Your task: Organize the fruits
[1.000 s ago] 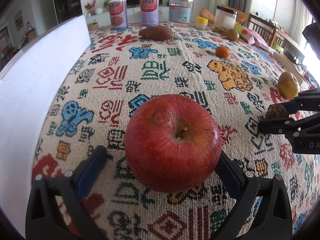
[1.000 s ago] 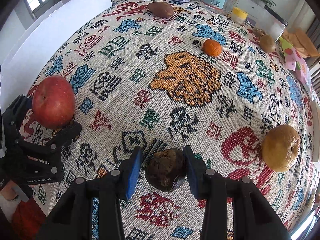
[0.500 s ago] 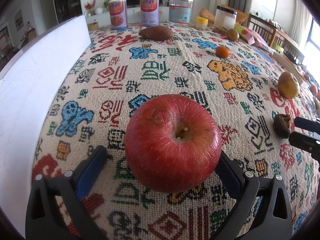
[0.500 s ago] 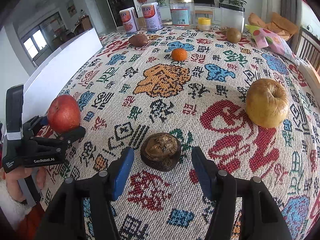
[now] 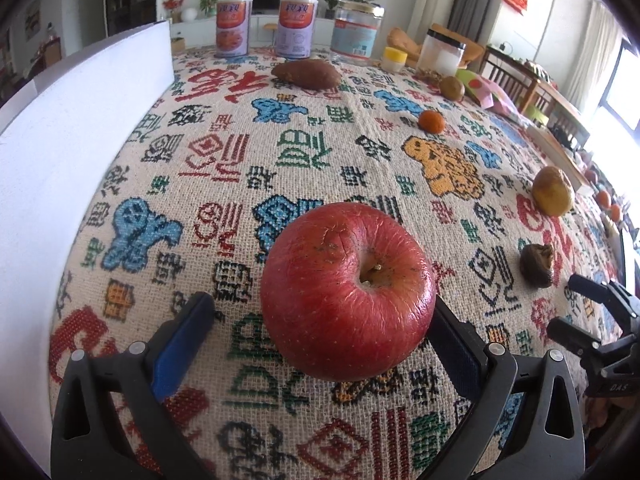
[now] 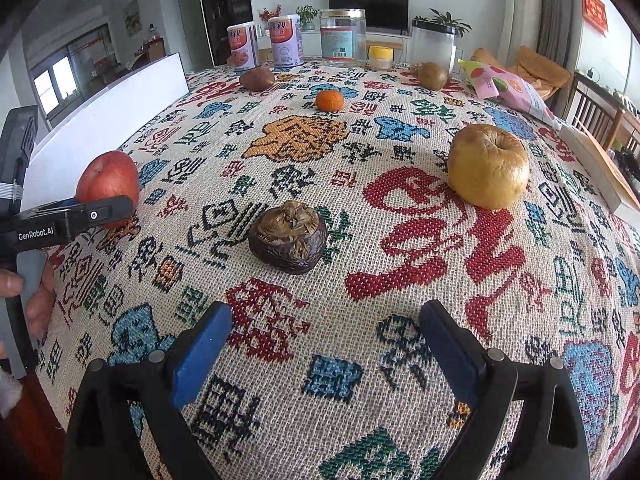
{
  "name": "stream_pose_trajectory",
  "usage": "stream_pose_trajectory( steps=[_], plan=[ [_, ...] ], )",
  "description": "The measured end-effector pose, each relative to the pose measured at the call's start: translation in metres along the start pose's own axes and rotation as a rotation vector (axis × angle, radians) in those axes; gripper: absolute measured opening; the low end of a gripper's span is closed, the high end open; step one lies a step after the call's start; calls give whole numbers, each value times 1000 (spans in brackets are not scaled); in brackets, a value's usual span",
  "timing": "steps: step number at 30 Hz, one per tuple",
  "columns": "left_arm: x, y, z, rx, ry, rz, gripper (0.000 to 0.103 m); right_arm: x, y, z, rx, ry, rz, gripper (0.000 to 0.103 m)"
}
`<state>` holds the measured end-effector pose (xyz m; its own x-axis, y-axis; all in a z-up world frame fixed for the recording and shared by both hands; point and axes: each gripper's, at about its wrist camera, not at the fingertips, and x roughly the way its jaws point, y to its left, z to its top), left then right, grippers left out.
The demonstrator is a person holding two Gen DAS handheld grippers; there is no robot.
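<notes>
A red apple (image 5: 347,293) rests on the patterned tablecloth between the fingers of my left gripper (image 5: 320,328), which is open; the right finger touches it, the left stands apart. It also shows in the right wrist view (image 6: 107,184). My right gripper (image 6: 326,340) is open and empty, pulled back from a dark wrinkled fruit (image 6: 288,238), which also shows in the left wrist view (image 5: 537,265). A yellow-brown apple (image 6: 488,166), a small orange (image 6: 329,100), a kiwi (image 6: 432,75) and a brown sweet potato (image 6: 257,78) lie farther back.
A white board (image 5: 72,160) stands along the table's left side. Two cans (image 5: 231,31), a glass jar (image 5: 356,36), a plastic jar (image 5: 443,53) and a small yellow-lidded jar (image 5: 394,58) line the far edge. A pink snack bag (image 6: 508,88) lies far right.
My right gripper opened wider and drew back from the dark fruit, which stays on the cloth. My left gripper shifted slightly around the red apple.
</notes>
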<state>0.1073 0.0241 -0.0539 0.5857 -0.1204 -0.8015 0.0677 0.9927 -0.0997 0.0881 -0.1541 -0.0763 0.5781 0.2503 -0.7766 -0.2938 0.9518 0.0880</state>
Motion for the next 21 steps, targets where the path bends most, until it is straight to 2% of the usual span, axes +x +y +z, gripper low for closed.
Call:
stream_pose_trajectory(
  steps=[2, 3, 5, 7, 8, 9, 11, 12, 13, 15, 18, 21],
  plan=[
    [3, -7, 2, 53, 15, 36, 97, -1, -5, 2, 32, -5, 30, 95],
    [3, -10, 2, 64, 16, 44, 90, 0, -6, 6, 47, 0, 47, 95],
    [0, -12, 1, 74, 9, 39, 68, 2, -3, 19, 55, 9, 76, 91],
    [-2, -12, 0, 73, 14, 42, 69, 5, 8, 35, 23, 14, 95, 90],
    [-5, -10, -2, 61, 17, 35, 68, 11, 12, 41, 7, 32, 88, 85],
    [-9, -7, -4, 40, 22, 22, 68, 17, 15, 46, -5, 50, 76, 73],
    [-20, 1, -10, -9, 37, -9, 68, 31, 19, 49, -21, 107, 55, 57],
    [-28, 5, -13, -33, 40, -21, 68, 30, 23, 49, -44, 91, 19, 43],
    [-39, 9, -16, -58, 38, -34, 68, 30, 25, 47, -60, 101, 4, 43],
    [-61, 16, -17, -111, 21, -76, 68, 22, 28, 45, -33, 105, 29, 42],
    [-100, 28, -8, -180, -28, -139, 68, 0, 49, 57, -13, 67, 120, 42],
    [-146, 54, 5, -241, -98, -175, 68, -27, 95, 90, -43, 0, 235, 42]
  ],
)
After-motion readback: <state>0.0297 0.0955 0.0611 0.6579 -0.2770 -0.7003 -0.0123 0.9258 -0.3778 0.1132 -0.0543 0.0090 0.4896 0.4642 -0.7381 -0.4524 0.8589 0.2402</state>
